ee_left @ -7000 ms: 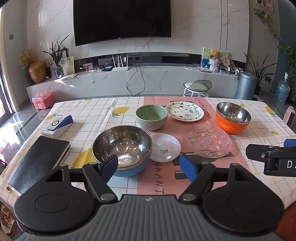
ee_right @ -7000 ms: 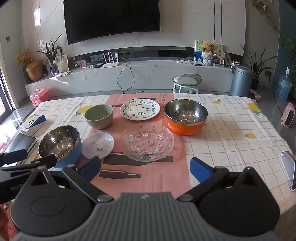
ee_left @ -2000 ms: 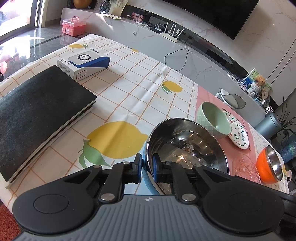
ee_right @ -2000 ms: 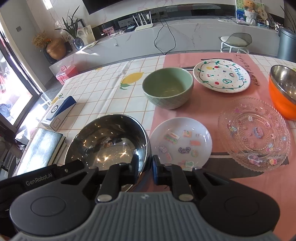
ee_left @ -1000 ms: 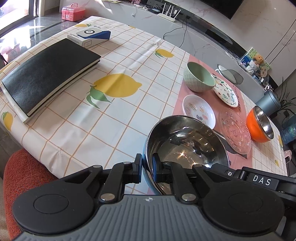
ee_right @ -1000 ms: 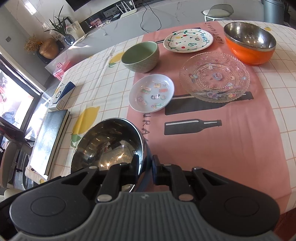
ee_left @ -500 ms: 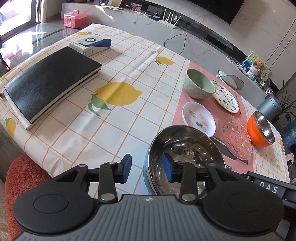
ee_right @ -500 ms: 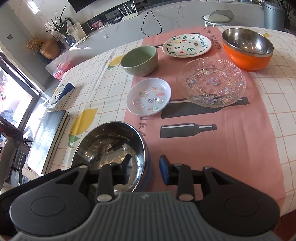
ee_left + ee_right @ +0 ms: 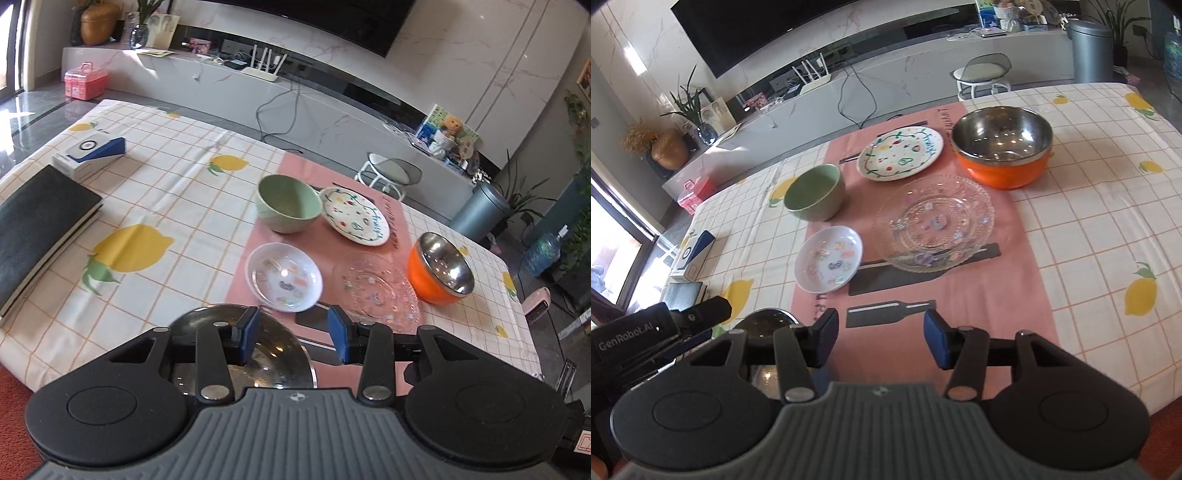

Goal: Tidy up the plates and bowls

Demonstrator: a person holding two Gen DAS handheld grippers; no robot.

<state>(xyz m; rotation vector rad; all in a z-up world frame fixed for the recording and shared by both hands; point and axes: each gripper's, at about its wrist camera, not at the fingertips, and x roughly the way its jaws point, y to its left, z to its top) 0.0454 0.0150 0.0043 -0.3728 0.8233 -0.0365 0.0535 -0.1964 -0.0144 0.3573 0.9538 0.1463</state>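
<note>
The blue steel-lined bowl [image 9: 273, 354] sits at the table's near edge, mostly hidden under my left gripper [image 9: 293, 334], which is open above it. It also shows in the right wrist view [image 9: 764, 325], left of my open, empty right gripper [image 9: 881, 336]. On the pink runner stand a green bowl [image 9: 288, 208], a painted white plate [image 9: 354, 219], a small white dish [image 9: 283, 277], a clear glass plate [image 9: 375, 290] and an orange steel-lined bowl [image 9: 439, 271].
A black notebook [image 9: 37, 221] and a blue-white box [image 9: 88, 151] lie on the left of the lemon tablecloth [image 9: 166, 206]. The left gripper's body [image 9: 646, 332] shows at the right wrist view's left edge. The table's near edge is just below both grippers.
Both grippers have opened wider, let go of the blue bowl's rim and pulled back and up. The bowl rests at the near edge.
</note>
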